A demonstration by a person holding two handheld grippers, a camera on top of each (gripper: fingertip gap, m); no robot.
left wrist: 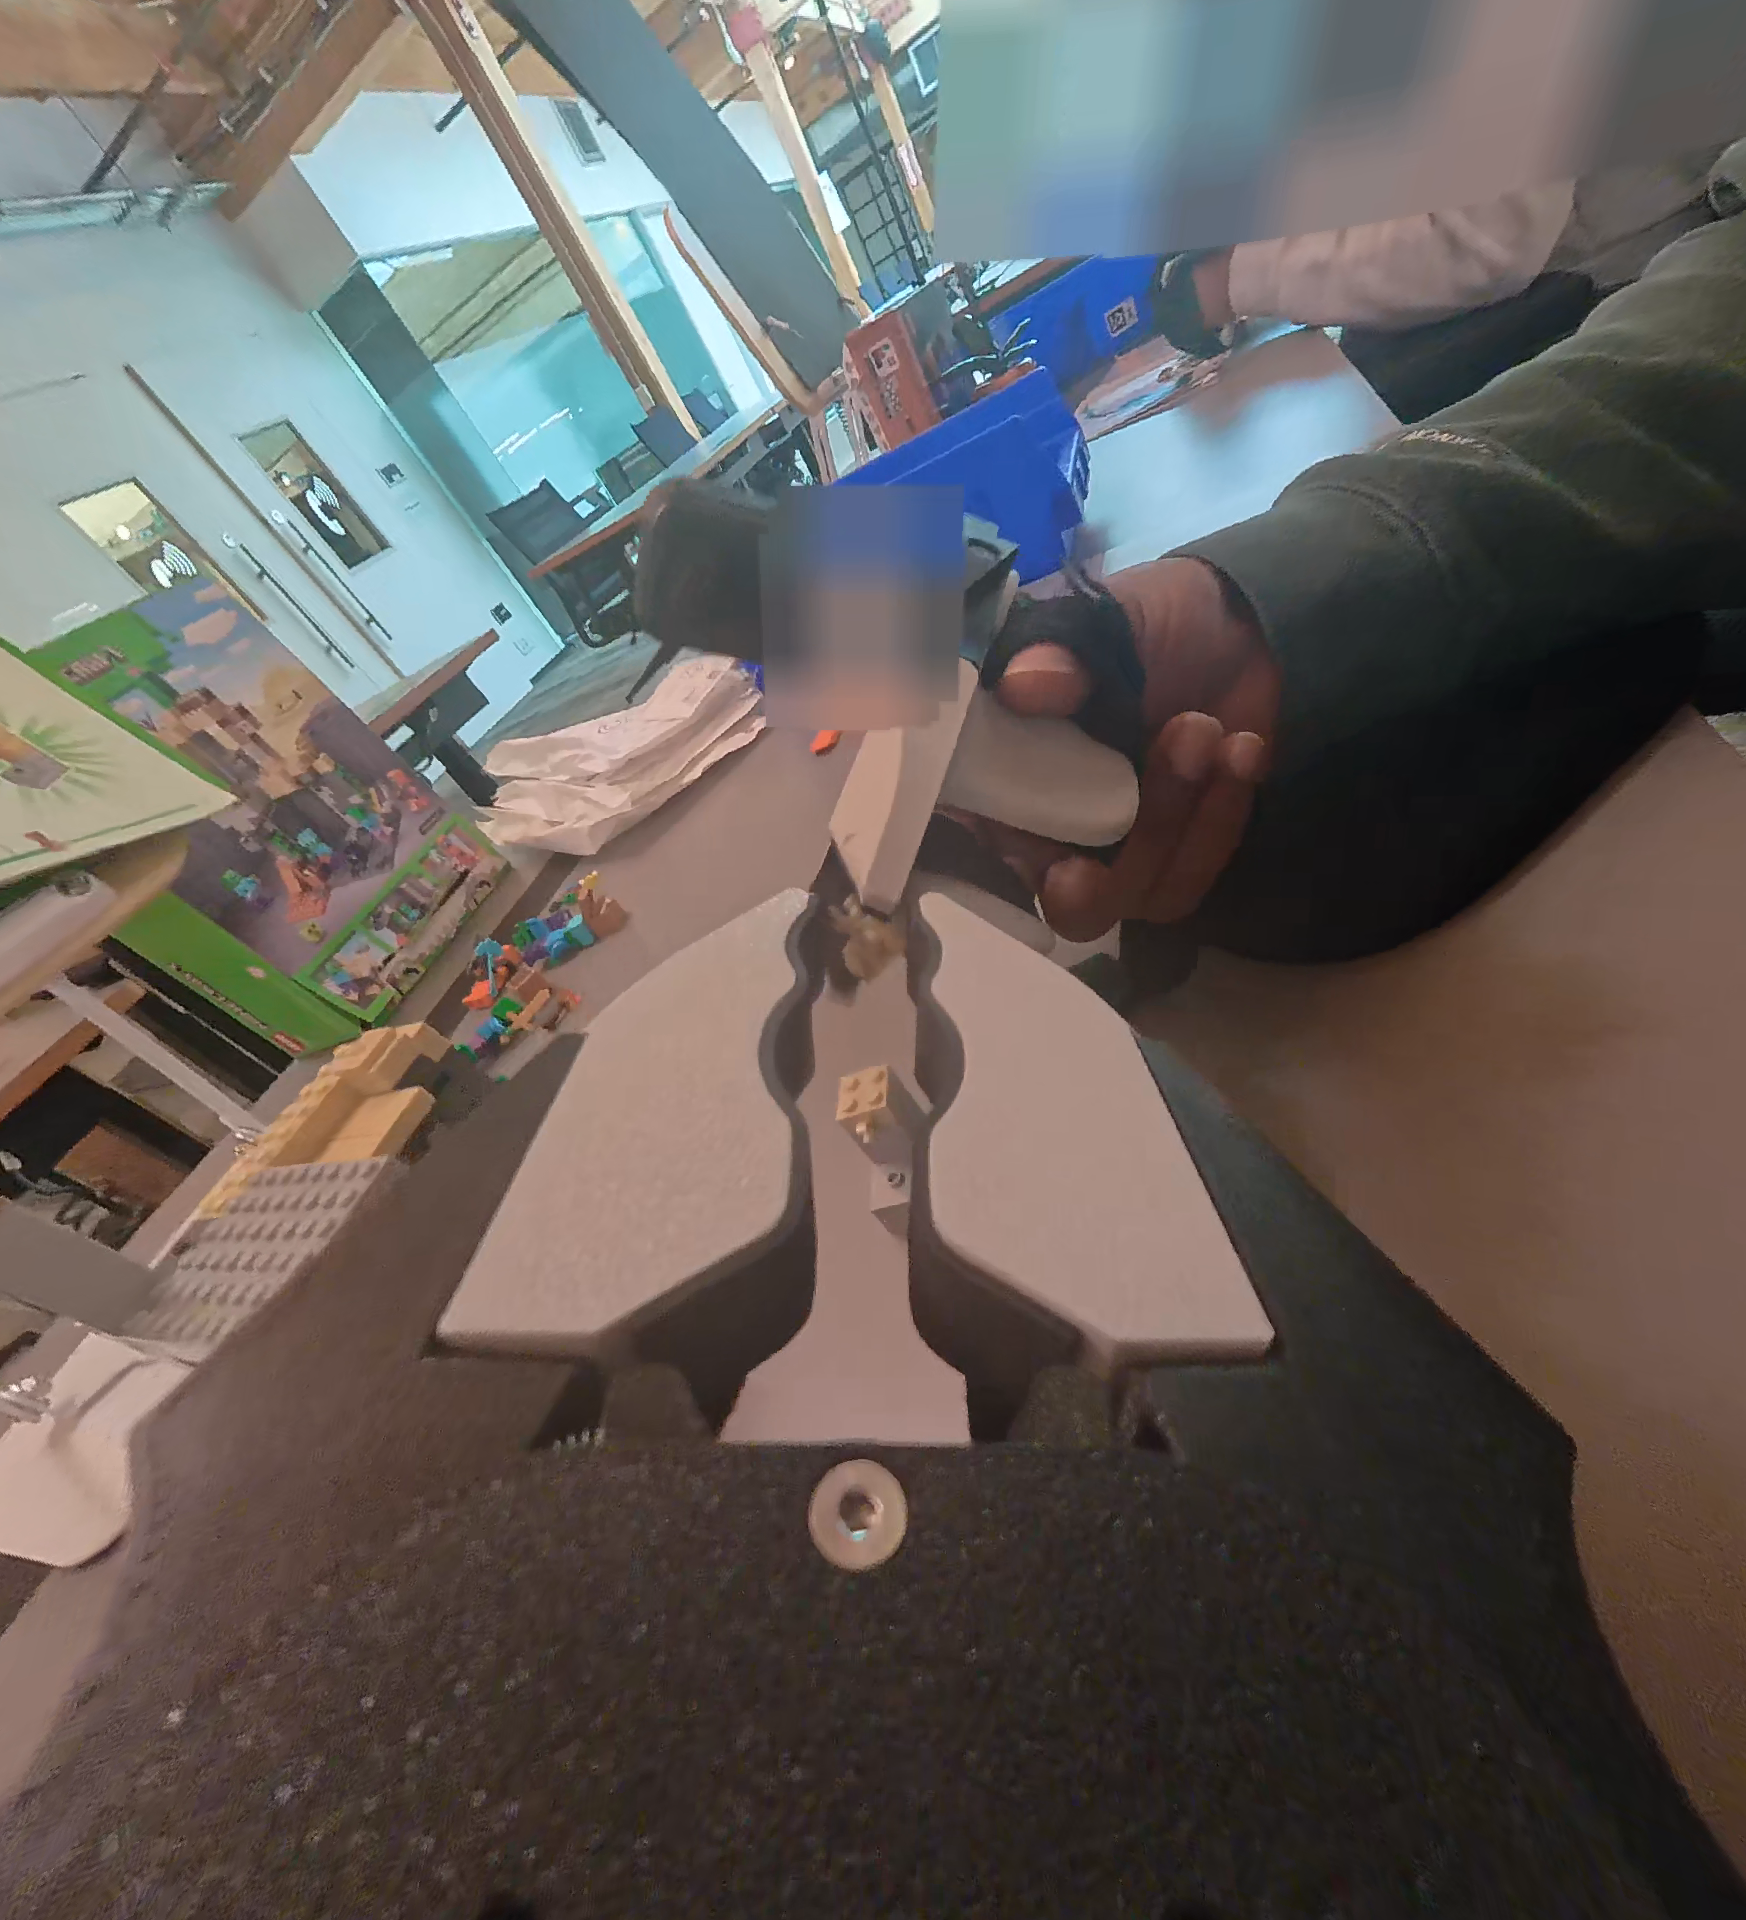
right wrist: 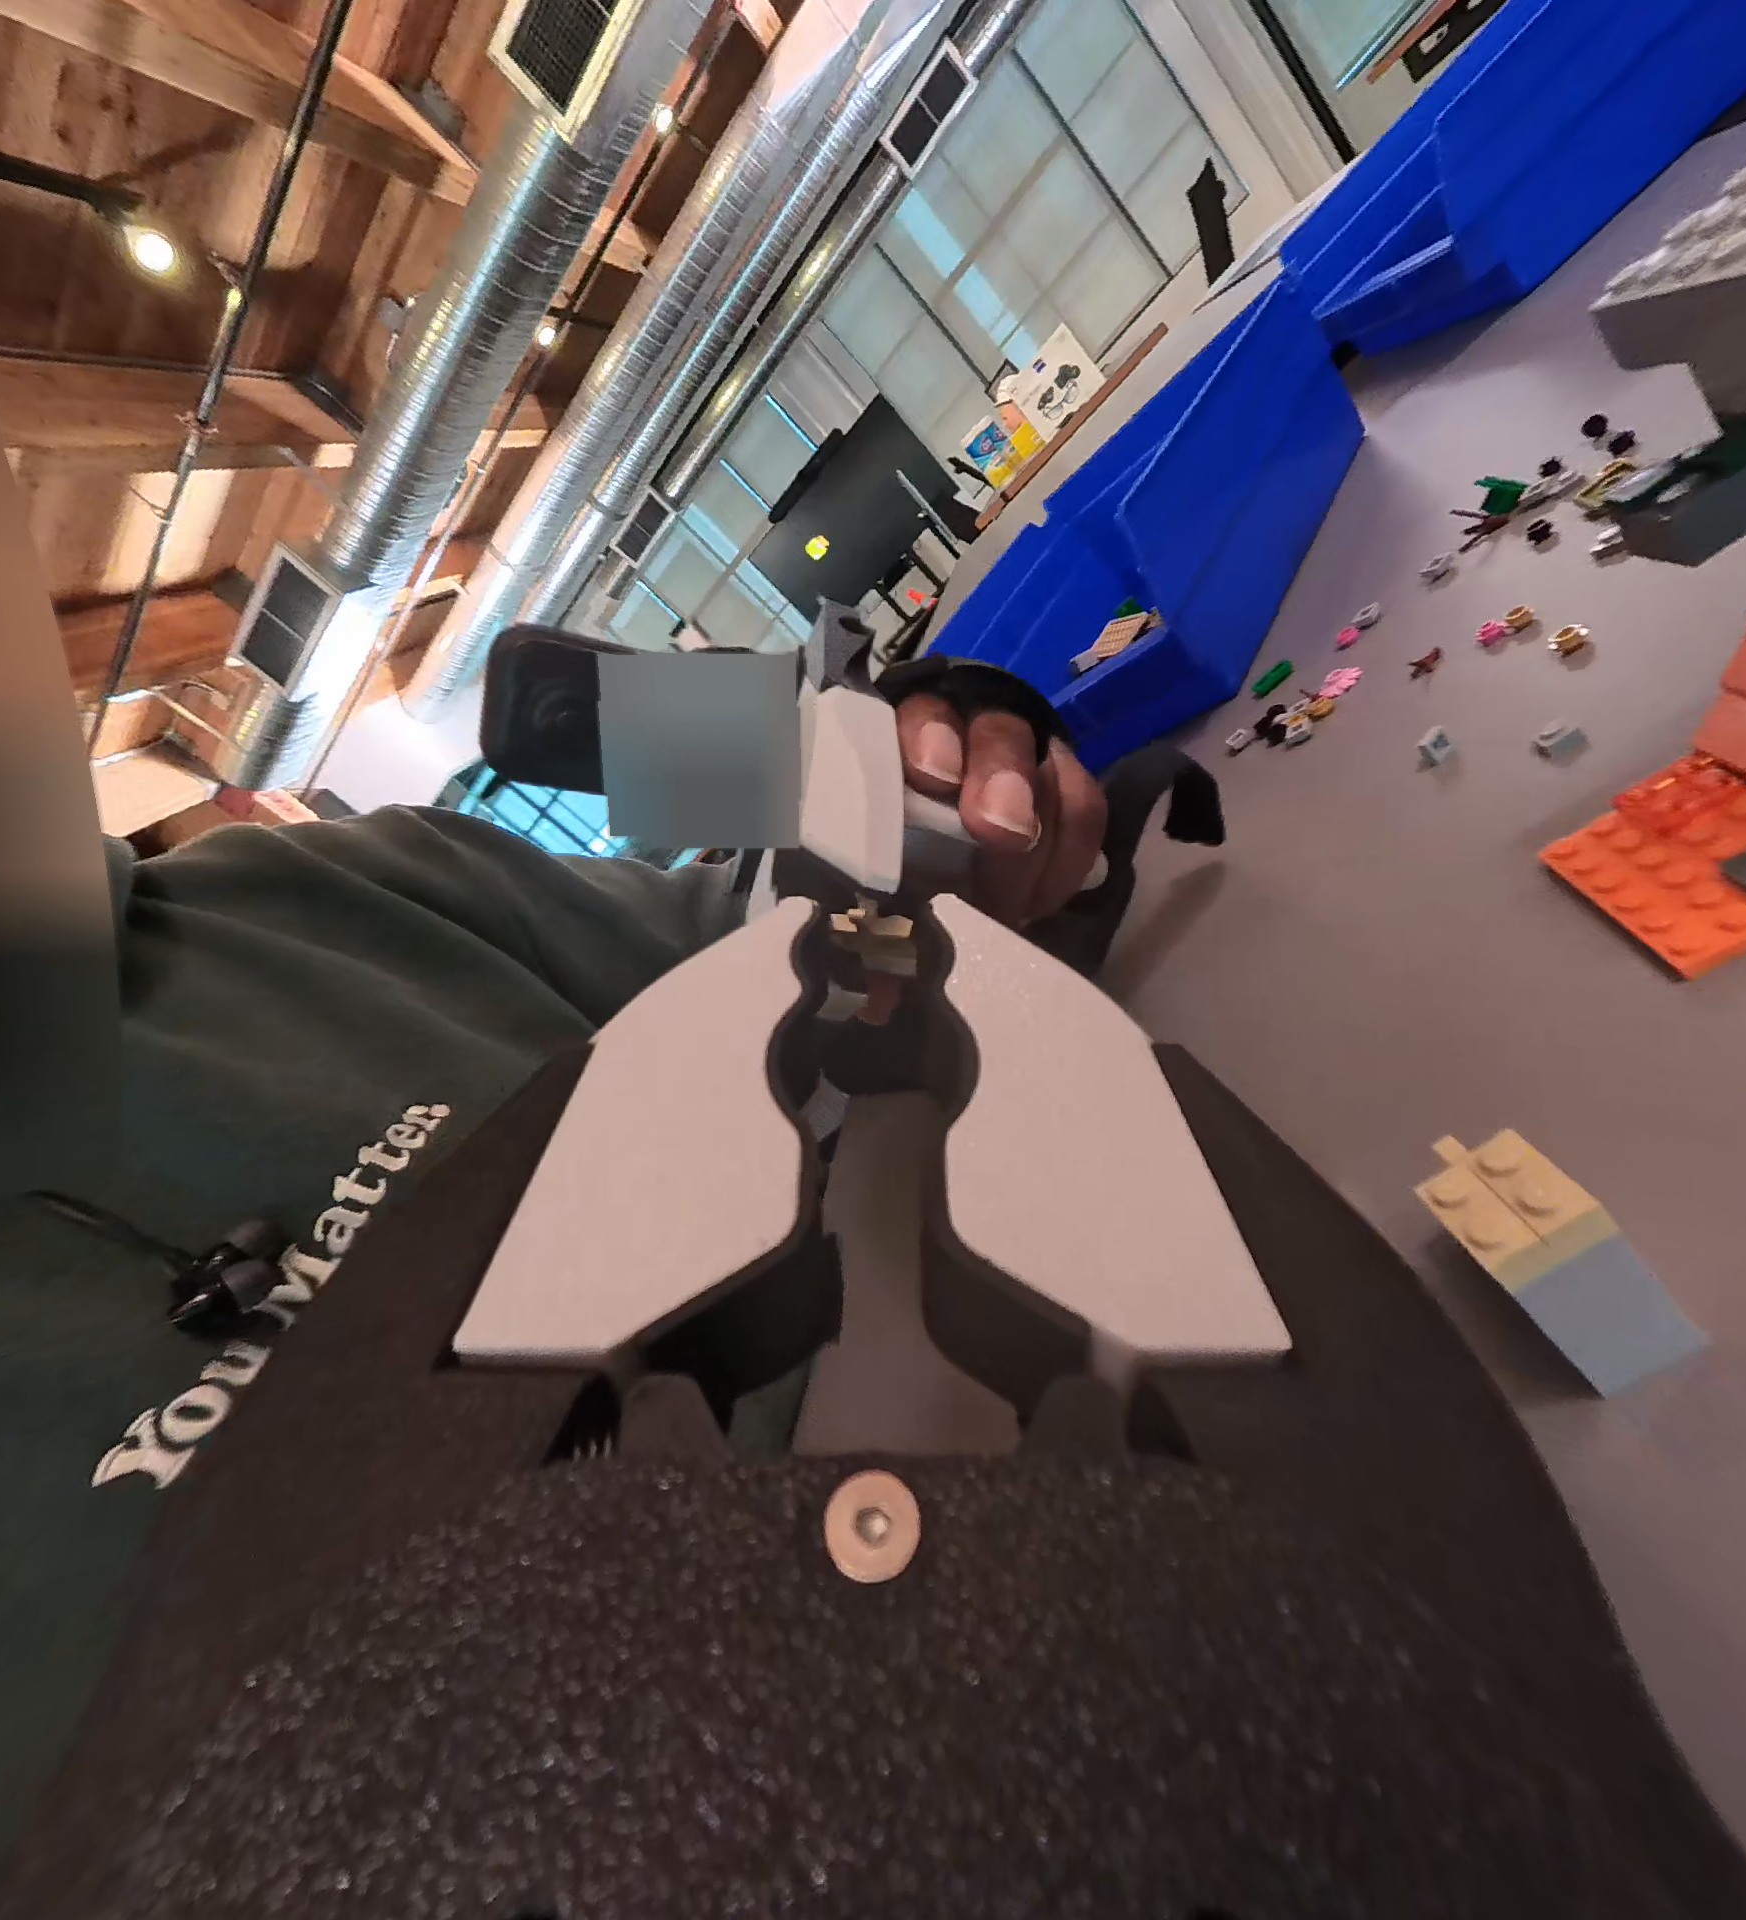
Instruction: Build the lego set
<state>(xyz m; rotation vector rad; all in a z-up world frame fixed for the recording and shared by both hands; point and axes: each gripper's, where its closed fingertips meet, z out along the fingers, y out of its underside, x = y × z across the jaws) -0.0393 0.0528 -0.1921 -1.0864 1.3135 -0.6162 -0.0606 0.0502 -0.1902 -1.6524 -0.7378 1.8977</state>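
My two grippers meet tip to tip above the grey table. In the left wrist view my left gripper is shut on a small tan brick piece at its fingertips. The right gripper's grey fingers come down onto the same piece. In the right wrist view my right gripper is shut on a small stack of tan, grey and brown pieces. The left gripper's fingers reach its top. A tan two-by-two brick on a grey block lies on the table below the left jaws.
A green toy box, loose coloured bricks, a tan build and white paper lie to the left. Blue bins, an orange plate, scattered small pieces and a tan and blue block lie to the right. Left and right tips are no more than a few centimetres apart.
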